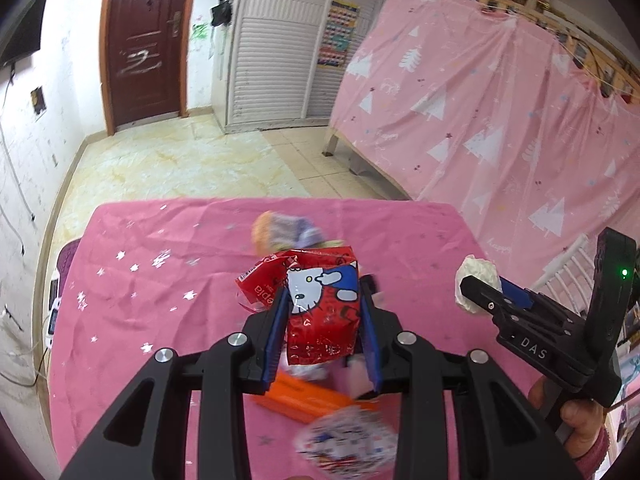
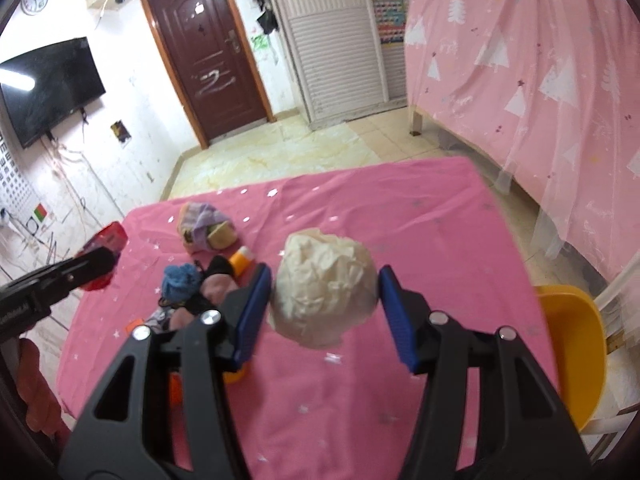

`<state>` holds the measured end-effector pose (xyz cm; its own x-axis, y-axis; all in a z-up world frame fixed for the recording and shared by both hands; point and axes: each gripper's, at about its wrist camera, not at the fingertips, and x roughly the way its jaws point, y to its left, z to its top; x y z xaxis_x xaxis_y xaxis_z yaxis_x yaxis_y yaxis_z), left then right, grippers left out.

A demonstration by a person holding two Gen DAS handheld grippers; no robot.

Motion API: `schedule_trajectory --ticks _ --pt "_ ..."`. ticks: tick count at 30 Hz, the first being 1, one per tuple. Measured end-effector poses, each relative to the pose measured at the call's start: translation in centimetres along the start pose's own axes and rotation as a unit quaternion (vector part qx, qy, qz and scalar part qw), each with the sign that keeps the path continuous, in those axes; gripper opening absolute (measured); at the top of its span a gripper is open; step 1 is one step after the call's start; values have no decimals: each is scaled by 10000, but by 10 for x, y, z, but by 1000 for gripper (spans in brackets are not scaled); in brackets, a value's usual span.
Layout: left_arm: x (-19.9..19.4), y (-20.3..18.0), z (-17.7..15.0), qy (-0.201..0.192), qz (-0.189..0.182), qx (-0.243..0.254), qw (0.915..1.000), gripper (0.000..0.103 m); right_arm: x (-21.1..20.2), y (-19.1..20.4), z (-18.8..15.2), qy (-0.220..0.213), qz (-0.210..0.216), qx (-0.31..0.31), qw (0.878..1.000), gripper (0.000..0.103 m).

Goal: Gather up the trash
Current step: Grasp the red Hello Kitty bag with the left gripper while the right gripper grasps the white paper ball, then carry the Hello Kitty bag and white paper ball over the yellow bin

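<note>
A red foil snack wrapper (image 1: 320,300) with a cartoon cat print sits between the blue pads of my left gripper (image 1: 325,292), which is shut on it above the pink tablecloth (image 1: 160,280). In the right wrist view, a crumpled white paper ball (image 2: 324,292) is pinched between the blue pads of my right gripper (image 2: 324,276) and held clear of the cloth. From the left wrist view the right gripper (image 1: 484,284) shows at the right with the paper ball (image 1: 476,272). The left gripper (image 2: 100,264) and red wrapper (image 2: 106,240) appear at the right wrist view's left edge.
Small clothes lie on the table: a purple-orange sock (image 2: 204,224), a blue bundle (image 2: 180,280), and an orange bottle (image 2: 242,260). An orange box (image 1: 304,396) lies under the left gripper. A yellow tub (image 2: 572,344) stands off the table's right edge. A pink curtain (image 1: 500,100) hangs behind.
</note>
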<state>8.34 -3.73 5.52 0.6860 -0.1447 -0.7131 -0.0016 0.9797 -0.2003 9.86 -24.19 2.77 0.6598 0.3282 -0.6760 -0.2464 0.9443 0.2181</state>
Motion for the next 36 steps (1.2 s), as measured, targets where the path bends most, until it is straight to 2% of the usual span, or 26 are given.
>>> schedule_trajectory --ticks 6,13,21,29,36 --pt "7 -49 4 19 -155 301 9994 28 -29 -43 -7 -225 -153 324 9991 53" --pt "21 -115 -1 258 -335 769 9961 28 -60 -104 -20 -423 -530 705 9952 53" --pt "32 -193 -10 531 -717 1108 9898 28 -81 -172 -38 -521 -895 1076 9888 53" --pt "56 -243 -22 911 -780 1425 9825 28 -75 -224 -59 -360 -1117 1348 9839 53" --pt "85 -290 -25 1275 -1150 1585 9723 28 -55 -254 -78 -116 -1122 1585 9809 54"
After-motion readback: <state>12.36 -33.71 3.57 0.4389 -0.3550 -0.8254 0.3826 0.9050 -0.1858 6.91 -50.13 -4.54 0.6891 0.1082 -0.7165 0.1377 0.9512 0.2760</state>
